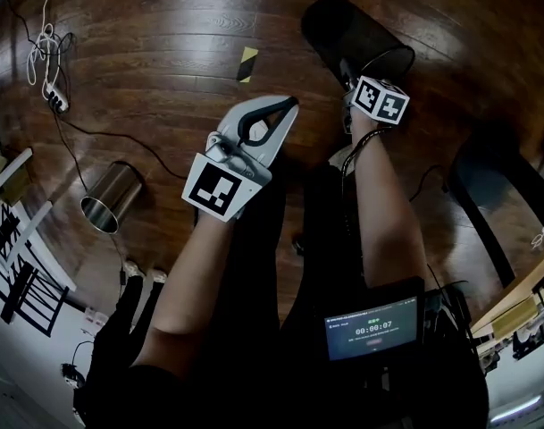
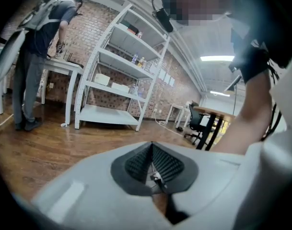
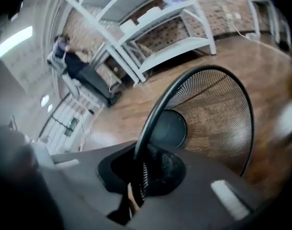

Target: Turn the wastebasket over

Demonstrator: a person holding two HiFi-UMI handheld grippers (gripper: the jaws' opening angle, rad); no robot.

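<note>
The black mesh wastebasket (image 1: 352, 29) is tipped just ahead of the right gripper (image 1: 347, 77), mouth facing back along the jaws, which are clamped on its rim. The turn looks about halfway. Next, the wrist should roll the base round without the thin rim slipping. Beside it, the left gripper (image 1: 289, 107) is closed on nothing.

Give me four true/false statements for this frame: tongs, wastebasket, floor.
1. The right tongs are shut on the rim of the wastebasket. True.
2. The left tongs grip the wastebasket too. False: they are shut on nothing, apart from it.
3. The wastebasket is solid plastic. False: it is black wire mesh.
4. A metal can lies on its side on the floor. True.
</note>
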